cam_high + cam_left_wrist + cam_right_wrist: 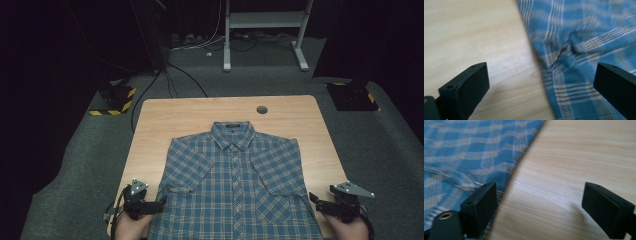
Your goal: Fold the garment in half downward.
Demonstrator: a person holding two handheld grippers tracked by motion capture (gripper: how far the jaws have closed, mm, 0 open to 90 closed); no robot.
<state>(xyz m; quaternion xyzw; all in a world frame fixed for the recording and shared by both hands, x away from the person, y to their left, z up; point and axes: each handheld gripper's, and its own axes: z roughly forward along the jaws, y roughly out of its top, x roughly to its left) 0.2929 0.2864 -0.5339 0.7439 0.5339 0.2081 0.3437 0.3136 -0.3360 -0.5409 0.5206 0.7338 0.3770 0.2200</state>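
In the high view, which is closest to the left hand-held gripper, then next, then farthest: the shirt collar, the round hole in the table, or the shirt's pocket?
From the left hand-held gripper:
1. Pocket, low on the shirt's right.
2. Collar, top of the shirt.
3. Hole, table's far edge.

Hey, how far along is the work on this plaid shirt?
Done: the shirt lies flat, buttoned, collar away from the person, on the table. In hand: the left tongs and right tongs sit open at its side edges, gripping nothing. Left: every fold; none shows yet.

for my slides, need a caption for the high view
Plaid shirt laid flat on the table, with the left gripper and right gripper open at its side edges.
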